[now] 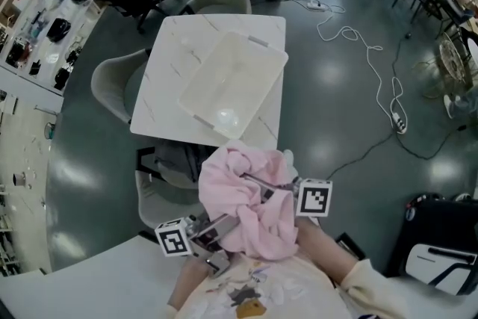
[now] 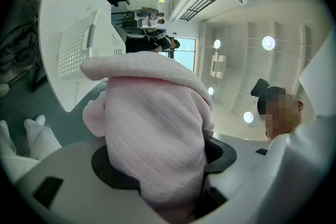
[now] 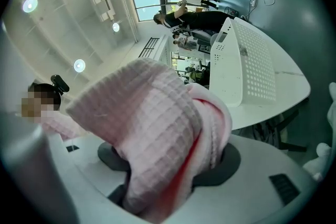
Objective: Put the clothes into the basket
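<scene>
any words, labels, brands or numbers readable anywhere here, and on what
no text can be read in any view.
the marker cubes: black-and-white square patterns only, no letters or numbers.
the shirt print: a picture, too blurred to show any words.
the basket and pink garment: no label visible.

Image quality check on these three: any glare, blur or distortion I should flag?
Head view: sharp, mild barrel bend, soft glare patches on the glossy floor and a hotspot in the basket. Left gripper view: heavy fisheye, dark vignette, ceiling lights blown out, pink garment close and soft. Right gripper view: same fisheye, vignette.
</scene>
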`<state>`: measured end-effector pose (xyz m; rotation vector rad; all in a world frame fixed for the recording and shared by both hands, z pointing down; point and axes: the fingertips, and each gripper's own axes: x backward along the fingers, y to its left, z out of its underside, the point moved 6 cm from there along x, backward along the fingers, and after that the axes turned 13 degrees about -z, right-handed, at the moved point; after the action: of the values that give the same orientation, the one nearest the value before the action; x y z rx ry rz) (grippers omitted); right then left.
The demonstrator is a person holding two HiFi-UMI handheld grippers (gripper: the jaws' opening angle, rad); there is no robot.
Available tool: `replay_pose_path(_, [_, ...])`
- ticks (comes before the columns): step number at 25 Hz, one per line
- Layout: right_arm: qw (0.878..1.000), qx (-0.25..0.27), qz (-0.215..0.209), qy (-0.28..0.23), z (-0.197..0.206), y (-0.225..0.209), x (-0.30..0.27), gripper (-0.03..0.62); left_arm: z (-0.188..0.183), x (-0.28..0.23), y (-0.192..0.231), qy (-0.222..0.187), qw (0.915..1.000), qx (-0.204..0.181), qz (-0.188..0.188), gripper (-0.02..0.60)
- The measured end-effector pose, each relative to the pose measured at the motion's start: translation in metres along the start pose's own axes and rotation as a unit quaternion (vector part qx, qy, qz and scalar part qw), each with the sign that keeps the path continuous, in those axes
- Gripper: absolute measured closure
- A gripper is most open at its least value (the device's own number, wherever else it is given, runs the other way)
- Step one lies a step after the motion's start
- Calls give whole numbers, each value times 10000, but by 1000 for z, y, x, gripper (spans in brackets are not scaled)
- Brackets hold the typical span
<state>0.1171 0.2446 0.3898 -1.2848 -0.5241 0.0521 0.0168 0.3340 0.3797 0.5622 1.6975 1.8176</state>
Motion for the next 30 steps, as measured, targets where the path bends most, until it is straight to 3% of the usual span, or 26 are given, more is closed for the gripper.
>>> replay_pose_path(13, [9997, -97, 27, 207, -82, -40, -54, 299, -88, -49, 8, -193, 9998, 76, -52, 275])
replay_pose_path(23, [9992, -235, -227, 216, -152, -70, -113, 298, -173, -87, 1, -367, 9987, -93, -356, 275])
replay_pose_path(30, [9992, -325, -199, 86, -194, -85, -126, 299, -209, -119, 1, -344, 9983, -96, -465, 275])
